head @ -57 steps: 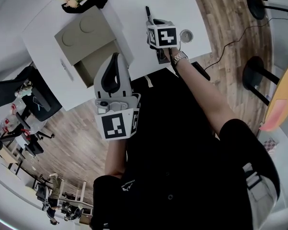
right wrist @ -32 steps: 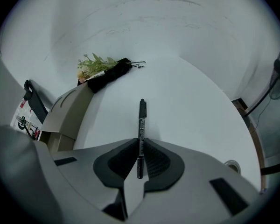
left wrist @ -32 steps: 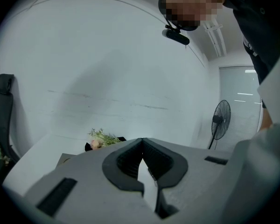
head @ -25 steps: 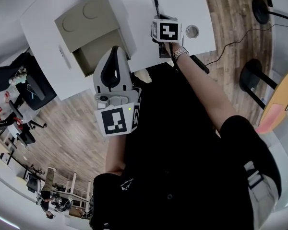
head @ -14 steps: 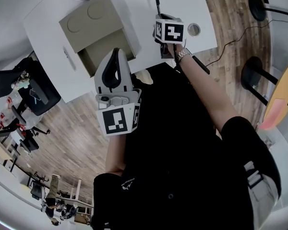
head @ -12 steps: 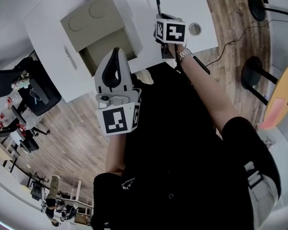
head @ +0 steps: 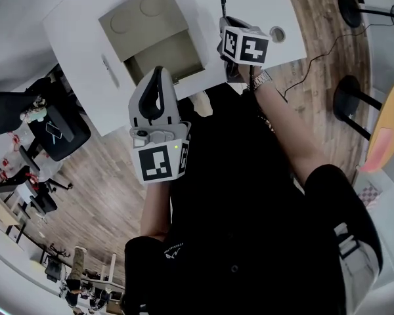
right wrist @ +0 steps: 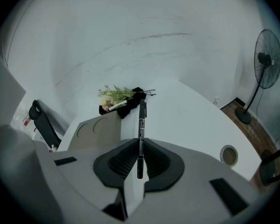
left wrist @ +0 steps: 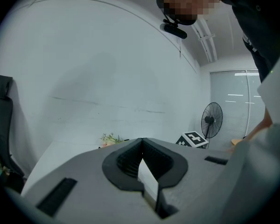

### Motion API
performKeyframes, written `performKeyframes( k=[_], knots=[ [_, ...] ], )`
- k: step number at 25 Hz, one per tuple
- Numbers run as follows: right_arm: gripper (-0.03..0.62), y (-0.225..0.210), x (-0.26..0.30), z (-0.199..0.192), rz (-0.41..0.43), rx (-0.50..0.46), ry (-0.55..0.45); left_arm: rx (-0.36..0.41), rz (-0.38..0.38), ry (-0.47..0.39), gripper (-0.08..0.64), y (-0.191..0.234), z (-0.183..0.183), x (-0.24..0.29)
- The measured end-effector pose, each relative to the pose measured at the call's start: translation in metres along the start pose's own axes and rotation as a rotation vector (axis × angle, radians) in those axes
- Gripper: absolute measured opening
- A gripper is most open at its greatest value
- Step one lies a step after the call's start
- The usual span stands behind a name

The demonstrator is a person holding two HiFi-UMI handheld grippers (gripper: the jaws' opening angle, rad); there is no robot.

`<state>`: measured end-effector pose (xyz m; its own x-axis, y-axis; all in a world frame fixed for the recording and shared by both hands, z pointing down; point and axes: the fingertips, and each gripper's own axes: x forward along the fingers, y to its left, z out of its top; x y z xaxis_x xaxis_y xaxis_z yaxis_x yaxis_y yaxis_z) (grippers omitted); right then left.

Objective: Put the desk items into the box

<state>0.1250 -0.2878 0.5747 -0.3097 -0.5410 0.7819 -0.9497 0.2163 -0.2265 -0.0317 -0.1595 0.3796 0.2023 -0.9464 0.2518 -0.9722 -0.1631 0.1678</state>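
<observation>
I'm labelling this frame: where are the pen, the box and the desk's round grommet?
pen [right wrist: 141, 120]: right gripper view, mid-barrel.
box [head: 142, 20]: head view, open flap.
grommet [right wrist: 229, 156]: right gripper view, its centre.

White desk [head: 270, 4], open cardboard box [head: 154, 31] on it, perhaps a plant [right wrist: 113, 93] behind

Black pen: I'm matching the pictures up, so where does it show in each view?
Head view: the black pen is at top centre, sticking out beyond the right hand-held gripper.
Left gripper view: not in it.
Right gripper view: centre, upright, clamped between the jaws.
Shared landmark: the cardboard box, left of the pen in both views that show it.
</observation>
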Motion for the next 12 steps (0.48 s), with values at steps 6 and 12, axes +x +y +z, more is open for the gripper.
performKeyframes(
  k=[6, 12],
  knots=[
    [0.040, 0.036, -0.032, -0.004, 0.004, 0.001, -0.069, 0.017, -0.035, -0.010, 0.008, 0.021, 0.003, -0.030],
    [0.040, 0.065, -0.070, 0.001, 0.001, -0.013, -0.162, 0.033, -0.072, -0.045, 0.008, 0.034, 0.012, -0.059]
  ],
)
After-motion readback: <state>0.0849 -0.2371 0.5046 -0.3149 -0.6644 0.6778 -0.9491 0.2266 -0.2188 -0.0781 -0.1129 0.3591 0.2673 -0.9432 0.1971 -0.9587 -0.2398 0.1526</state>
